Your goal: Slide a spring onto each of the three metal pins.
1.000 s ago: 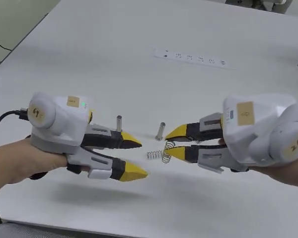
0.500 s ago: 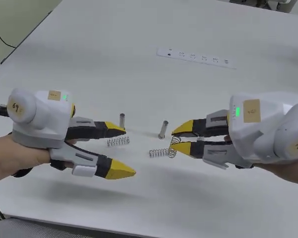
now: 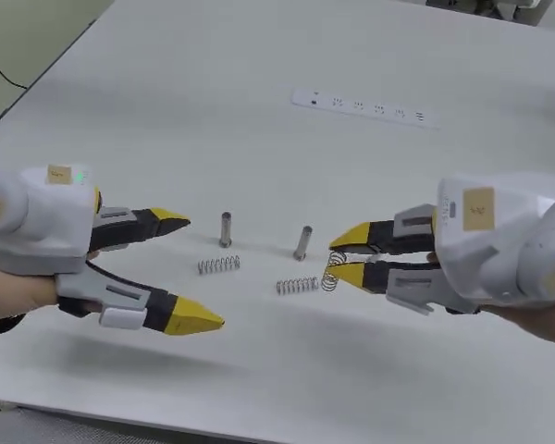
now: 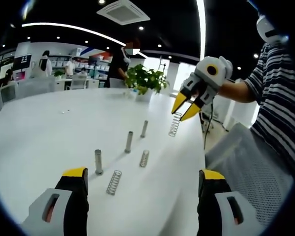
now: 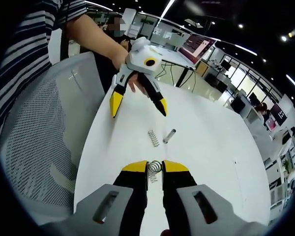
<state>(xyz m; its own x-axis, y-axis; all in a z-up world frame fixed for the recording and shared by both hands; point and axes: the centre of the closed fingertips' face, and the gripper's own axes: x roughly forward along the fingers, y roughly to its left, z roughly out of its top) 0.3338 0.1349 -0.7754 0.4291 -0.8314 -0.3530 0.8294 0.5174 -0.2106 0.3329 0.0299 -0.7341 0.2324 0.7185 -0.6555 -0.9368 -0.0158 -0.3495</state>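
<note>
Upright bare pins (image 3: 226, 229), two springs (image 3: 219, 265) beside

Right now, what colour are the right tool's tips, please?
Yellow; right tool shows best in head view.

The left gripper (image 3: 194, 270) and right gripper (image 3: 336, 259) are white with black, yellow-tipped jaws. Between them, silver pins (image 3: 226, 228) and springs (image 3: 218, 265) lie on a white table (image 3: 213, 111).

White table (image 3: 259, 92), power strip (image 3: 365, 106) upper right of centre in head view. Mesh chair (image 5: 44, 147) at left of right gripper view. In left gripper view, plant (image 4: 145, 78) upper centre, vent (image 4: 123, 11) and light strip (image 4: 202, 29) along dark ceiling at top.
</note>
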